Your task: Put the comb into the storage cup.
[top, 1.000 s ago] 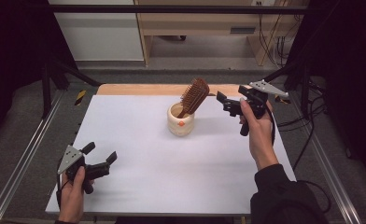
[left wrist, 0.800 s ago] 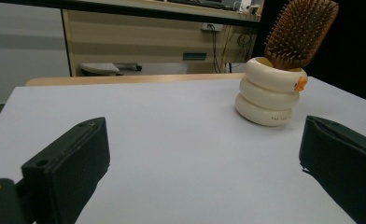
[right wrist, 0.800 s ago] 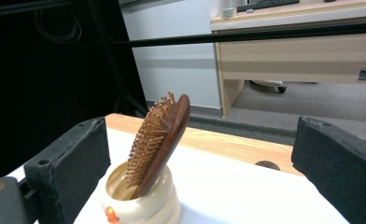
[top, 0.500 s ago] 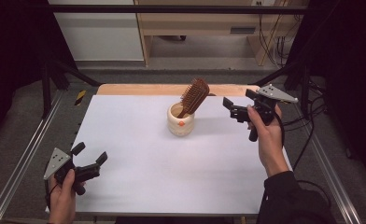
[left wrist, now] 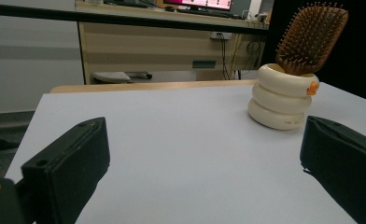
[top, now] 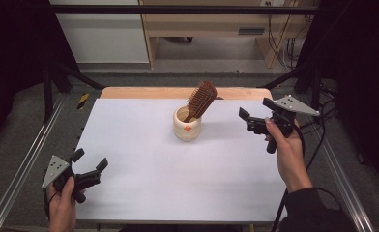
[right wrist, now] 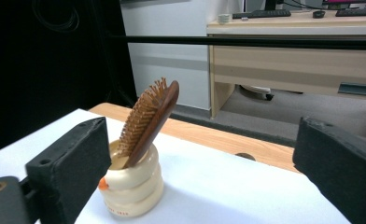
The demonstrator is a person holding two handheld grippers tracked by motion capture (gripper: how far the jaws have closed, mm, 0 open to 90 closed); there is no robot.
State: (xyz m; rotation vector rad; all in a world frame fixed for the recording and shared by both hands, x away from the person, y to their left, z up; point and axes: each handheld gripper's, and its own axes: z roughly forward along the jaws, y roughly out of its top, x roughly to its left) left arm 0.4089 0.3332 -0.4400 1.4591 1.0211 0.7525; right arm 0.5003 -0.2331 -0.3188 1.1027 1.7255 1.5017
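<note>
Hairbrush (top: 201,99) and holder are sitting together toward the far middle of the white table (top: 144,159), whose matte, smooth top is spreading wide and flat, with a strip of pale wood showing along its far edge. Metal rails are running down both sides of the table, above grey carpeted floor.

Next in size, the person's forearms are coming in from the near edge. The right gripper (top: 248,121) is hovering off to the right of the holder, well apart from it, its two blocky black jaws standing wide apart and gripping nothing; a grey three-cornered plate is riding on top. The left gripper (top: 89,162) is hanging over the near left corner, far from the holder, its jaws likewise spread wide with only bare tabletop between them.

The holder (top: 187,124) is standing upright, a glossy cream pot shaped like three stacked, rounded rings, with a small orange beak-like nub on its side and tiny red lettering on the lowest ring in the left gripper view.

The hairbrush is resting handle-down inside it, leaning against the rim and tilting toward the right. Its paddle head is smooth, reddish-brown wood with an oval outline, and rows of thin pin bristles are sticking out from one face.
</note>
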